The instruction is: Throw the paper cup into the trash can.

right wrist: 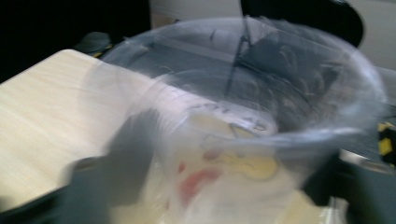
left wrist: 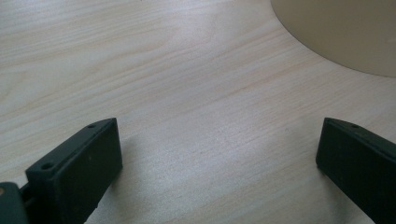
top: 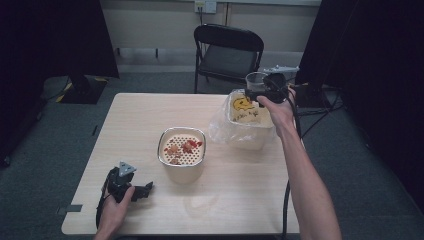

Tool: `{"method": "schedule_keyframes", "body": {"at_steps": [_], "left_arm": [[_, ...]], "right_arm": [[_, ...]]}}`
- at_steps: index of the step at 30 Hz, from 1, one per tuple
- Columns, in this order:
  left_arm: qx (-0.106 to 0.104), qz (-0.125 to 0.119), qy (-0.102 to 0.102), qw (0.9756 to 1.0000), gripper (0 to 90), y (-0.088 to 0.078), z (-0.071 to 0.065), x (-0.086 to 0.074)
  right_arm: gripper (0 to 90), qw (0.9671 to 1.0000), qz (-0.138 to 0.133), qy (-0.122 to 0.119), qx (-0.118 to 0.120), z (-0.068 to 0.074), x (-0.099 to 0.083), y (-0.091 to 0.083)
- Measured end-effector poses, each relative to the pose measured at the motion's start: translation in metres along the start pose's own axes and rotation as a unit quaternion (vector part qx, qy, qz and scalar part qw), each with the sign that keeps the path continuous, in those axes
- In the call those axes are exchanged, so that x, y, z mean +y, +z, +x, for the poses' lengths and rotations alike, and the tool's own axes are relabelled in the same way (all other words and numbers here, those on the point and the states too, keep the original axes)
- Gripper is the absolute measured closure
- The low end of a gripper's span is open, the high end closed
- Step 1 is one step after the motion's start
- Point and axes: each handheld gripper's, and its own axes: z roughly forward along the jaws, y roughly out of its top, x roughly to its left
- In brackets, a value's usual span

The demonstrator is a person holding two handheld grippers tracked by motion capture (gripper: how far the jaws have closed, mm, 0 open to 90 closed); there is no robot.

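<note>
Right gripper (top: 261,93), far right of the pale wood-grain table (top: 240,200): jaws closed on a clear thin-walled plastic cup (top: 256,80), held above a cream rectangular bin lined with a clear plastic bag (top: 245,125). In the right gripper view the cup (right wrist: 261,112) is blurred; the dark jaws show through its wall on either side, low on the cup. Some smeared red and yellow shows below it; cannot tell whether that is in the cup or in the bin beneath.

Handling, as judgement: cup looks very light, flexible, smooth and slippery. Too hard a squeeze would likely buckle the wall; the rim is stiffer, so a grip near it should deform less. Bag liner is soft, crinkled film, loose over the bin's edge.

Mid-table: cream rounded-square container with a perforated insert (top: 181,150), reddish-brown scraps (top: 180,147) lying on the holes. Looks rigid and steady.

Left gripper (top: 135,190), near left, resting low at the table: jaws wide apart, nothing between them, bare wood in the gap. The container's curved cream wall (left wrist: 345,32) sits just beyond.

Black folding chair (top: 227,50) beyond the far edge.
</note>
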Motion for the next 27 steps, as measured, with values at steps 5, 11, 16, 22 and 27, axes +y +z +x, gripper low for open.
{"method": "schedule_keyframes", "body": {"at_steps": [5,11,16,22,27], "left_arm": [[0.0,0.0,0.0,1.0,0.0,0.0,0.0,0.0],[0.0,0.002,0.002,1.0,0.0,0.0,0.0,0.0],[0.0,0.002,0.002,1.0,0.0,0.0,0.0,0.0],[0.0,0.0,0.001,1.0,0.0,0.0,0.0,0.0],[0.0,0.0,0.001,1.0,0.0,0.0,0.0,0.0]], "right_arm": [[15.5,0.9999,-0.001,0.013,-0.008,0.001,0.0,0.004],[14.4,0.9998,-0.003,0.018,0.003,0.0,-0.002,0.0],[14.4,0.9995,-0.001,0.022,0.022,0.006,-0.008,-0.013],[14.3,0.9991,-0.005,0.014,0.04,0.018,-0.013,-0.026],[14.3,0.9986,-0.008,-0.008,0.051,0.034,-0.025,-0.041]]}}
